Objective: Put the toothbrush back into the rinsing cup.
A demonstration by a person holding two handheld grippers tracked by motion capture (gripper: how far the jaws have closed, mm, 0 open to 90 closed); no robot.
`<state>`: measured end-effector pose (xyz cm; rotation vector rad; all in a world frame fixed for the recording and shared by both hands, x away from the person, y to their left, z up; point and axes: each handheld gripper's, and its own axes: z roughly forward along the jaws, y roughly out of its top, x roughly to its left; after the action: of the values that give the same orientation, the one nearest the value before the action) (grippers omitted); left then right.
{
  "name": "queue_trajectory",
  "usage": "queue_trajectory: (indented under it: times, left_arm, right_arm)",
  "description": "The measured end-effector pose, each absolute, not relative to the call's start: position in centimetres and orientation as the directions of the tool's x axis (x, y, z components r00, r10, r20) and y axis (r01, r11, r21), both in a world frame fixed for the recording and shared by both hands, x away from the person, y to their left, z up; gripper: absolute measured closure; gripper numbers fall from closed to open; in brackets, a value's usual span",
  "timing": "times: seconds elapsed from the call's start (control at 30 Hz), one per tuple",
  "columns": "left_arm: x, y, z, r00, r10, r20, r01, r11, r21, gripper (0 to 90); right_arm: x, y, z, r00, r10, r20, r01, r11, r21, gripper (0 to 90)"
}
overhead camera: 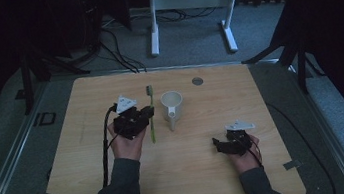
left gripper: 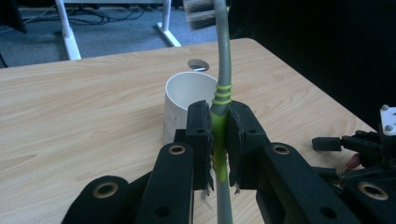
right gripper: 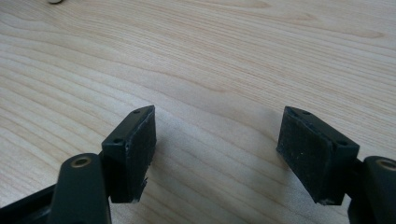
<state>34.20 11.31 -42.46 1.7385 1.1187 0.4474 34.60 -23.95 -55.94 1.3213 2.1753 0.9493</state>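
Observation:
A green and grey toothbrush [overhead camera: 151, 114] is clamped by its handle in my left gripper [overhead camera: 148, 114], just left of a white mug [overhead camera: 172, 106] on the wooden table. In the left gripper view the toothbrush [left gripper: 221, 98] rises between the shut pads [left gripper: 201, 135], its bristled head at the top, with the mug [left gripper: 184, 105] right behind it. My right gripper [overhead camera: 217, 144] rests low over the table at the front right, apart from both objects. Its own view shows the right gripper [right gripper: 217, 149] open wide, bare wood between its fingers.
The wooden table [overhead camera: 211, 182] has a round grey grommet [overhead camera: 197, 80] near its far edge. Tape strips mark the front corners. White desk legs [overhead camera: 154, 31] and cables stand on the floor beyond. The right gripper [left gripper: 364, 149] shows at the right of the left gripper view.

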Motion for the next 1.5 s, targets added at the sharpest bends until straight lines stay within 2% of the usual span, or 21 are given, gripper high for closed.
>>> queue_trajectory:
  times: [1.5]
  left_arm:
    - [35.2,11.5,-41.9,0.538,0.806,-0.245,0.399,0.012,0.917,80.1]
  right_arm:
    - [34.6,-23.9,-55.9,-0.459,0.888,-0.005,0.6,0.315,0.735,27.7]
